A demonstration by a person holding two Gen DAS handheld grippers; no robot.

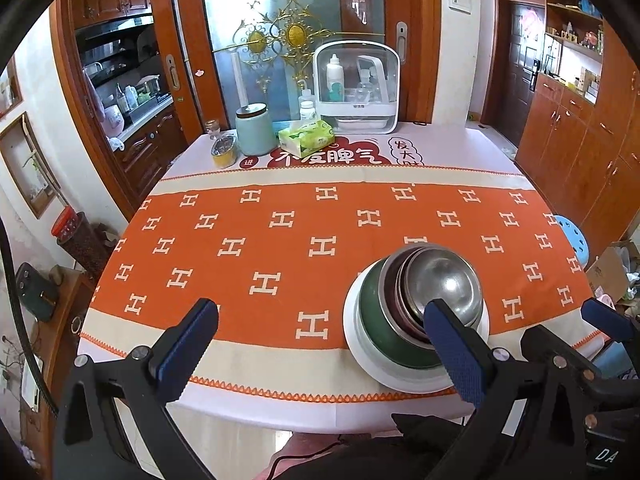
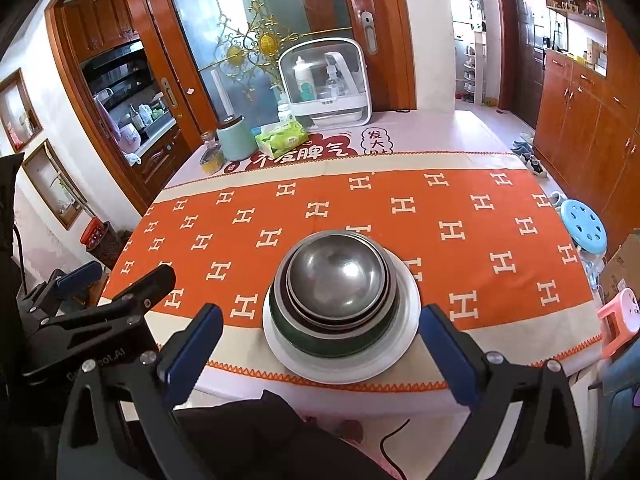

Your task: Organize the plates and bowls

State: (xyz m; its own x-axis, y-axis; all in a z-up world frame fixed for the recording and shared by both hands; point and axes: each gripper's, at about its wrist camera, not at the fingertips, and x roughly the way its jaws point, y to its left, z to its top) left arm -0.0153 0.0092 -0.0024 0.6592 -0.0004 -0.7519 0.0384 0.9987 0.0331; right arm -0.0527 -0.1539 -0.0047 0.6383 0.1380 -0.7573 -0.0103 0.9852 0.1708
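Bowls sit nested at the near edge of the table: a steel bowl (image 2: 338, 276) inside a few more, inside a green bowl (image 2: 316, 338), all on a white plate (image 2: 340, 368). The stack rests on my orange cloth (image 2: 440, 216) patterned with H shapes. My right gripper (image 2: 320, 344) is spread wide, holding nothing, its fingers either side of the plate without touching. My left gripper (image 1: 320, 340) is equally wide and empty, just left of the stack. Far off stand a green tissue box (image 2: 282, 136), a pale green canister (image 2: 234, 140), a yellow tin (image 2: 210, 162) and a white cabinet (image 2: 326, 84) of bottles.
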